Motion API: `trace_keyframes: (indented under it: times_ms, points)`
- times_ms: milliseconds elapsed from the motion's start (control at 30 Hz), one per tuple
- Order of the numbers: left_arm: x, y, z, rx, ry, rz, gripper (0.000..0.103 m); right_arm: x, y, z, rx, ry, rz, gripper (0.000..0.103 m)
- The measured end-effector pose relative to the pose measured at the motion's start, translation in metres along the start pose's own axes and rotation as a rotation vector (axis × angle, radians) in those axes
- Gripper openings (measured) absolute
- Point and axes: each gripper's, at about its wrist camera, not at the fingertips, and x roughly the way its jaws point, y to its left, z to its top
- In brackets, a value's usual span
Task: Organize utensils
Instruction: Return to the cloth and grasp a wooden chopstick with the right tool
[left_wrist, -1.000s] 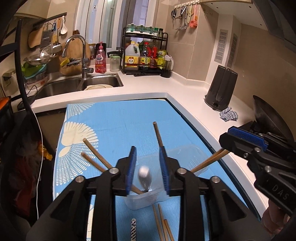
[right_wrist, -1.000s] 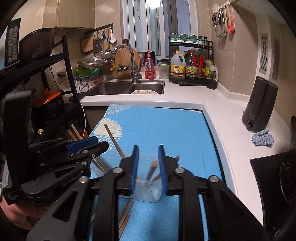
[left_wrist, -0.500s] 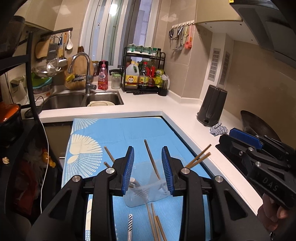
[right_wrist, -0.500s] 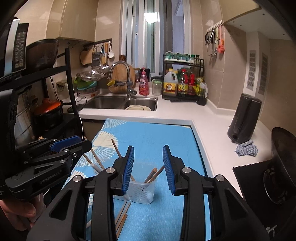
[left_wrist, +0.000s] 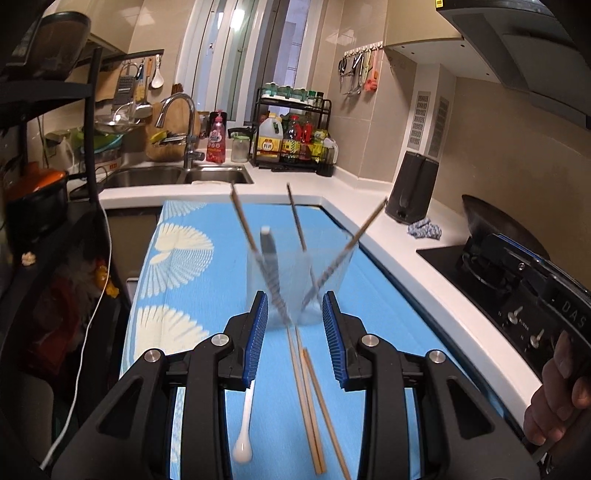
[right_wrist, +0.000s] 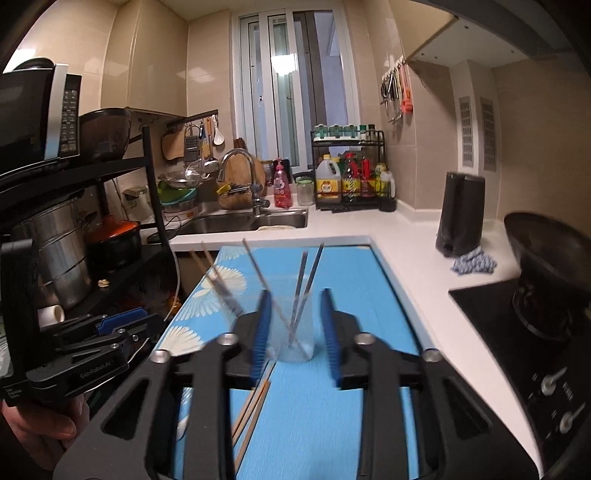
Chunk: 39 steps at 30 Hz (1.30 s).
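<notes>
A clear plastic cup (left_wrist: 295, 284) stands on the blue cloth (left_wrist: 192, 280) and holds several chopsticks and a grey-handled spoon. It shows again in the right wrist view as the cup (right_wrist: 293, 325). My left gripper (left_wrist: 294, 299) is open, just short of the cup, with nothing between its pads. My right gripper (right_wrist: 294, 295) is blurred and its jaws are closing, still apart, with nothing between them. Loose chopsticks (left_wrist: 310, 398) and a white spoon (left_wrist: 245, 424) lie on the cloth under the left gripper. The loose chopsticks (right_wrist: 251, 410) also lie under the right gripper.
A sink (left_wrist: 177, 175) and a bottle rack (left_wrist: 291, 144) are at the back. A black kettle (left_wrist: 412, 192) and a rag (left_wrist: 424, 230) are on the white counter at right, by a wok (right_wrist: 546, 258) on the stove. A shelf with pots (right_wrist: 110, 236) stands on the left.
Both grippers have drawn back from the cup, which now stands ahead of the fingertips. More loose chopsticks and the white spoon have come into view below.
</notes>
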Motion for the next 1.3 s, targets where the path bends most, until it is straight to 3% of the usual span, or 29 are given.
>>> trace_keyframes:
  times_ms: [33, 100, 233, 367, 500, 700, 900, 967, 1100, 1300]
  points:
    - [-0.002, 0.002, -0.011, -0.005, 0.001, 0.004, 0.03, -0.002, 0.0, -0.012, 0.006, 0.005, 0.01, 0.005]
    - [-0.004, 0.005, -0.032, -0.004, 0.007, 0.018, 0.023, 0.0, 0.0, -0.036, 0.014, 0.029, 0.013, 0.005]
    - [-0.004, 0.01, -0.079, -0.011, 0.034, 0.055, 0.017, 0.012, 0.0, -0.091, 0.067, 0.136, 0.039, 0.005]
    - [-0.008, 0.011, -0.12, -0.029, 0.032, 0.067, 0.017, 0.028, 0.008, -0.14, 0.119, 0.233, 0.084, 0.008]
    - [-0.013, 0.01, -0.153, -0.036, 0.023, 0.077, 0.017, 0.04, 0.03, -0.171, 0.093, 0.302, 0.134, 0.008]
    - [-0.018, 0.009, -0.175, -0.038, 0.024, 0.079, 0.017, 0.052, 0.051, -0.193, 0.066, 0.355, 0.148, 0.028]
    - [-0.021, 0.005, -0.183, -0.03, 0.018, 0.077, 0.017, 0.059, 0.059, -0.203, 0.025, 0.399, 0.098, 0.03]
    - [-0.019, 0.004, -0.184, -0.034, 0.018, 0.077, 0.017, 0.06, 0.057, -0.204, 0.016, 0.405, 0.076, 0.027]
    - [-0.016, 0.0, -0.184, -0.027, 0.022, 0.068, 0.017, 0.057, 0.051, -0.205, 0.02, 0.404, 0.054, 0.008]
    - [-0.009, -0.003, -0.186, -0.016, 0.045, 0.055, 0.017, 0.051, 0.038, -0.206, 0.03, 0.395, 0.003, 0.007]
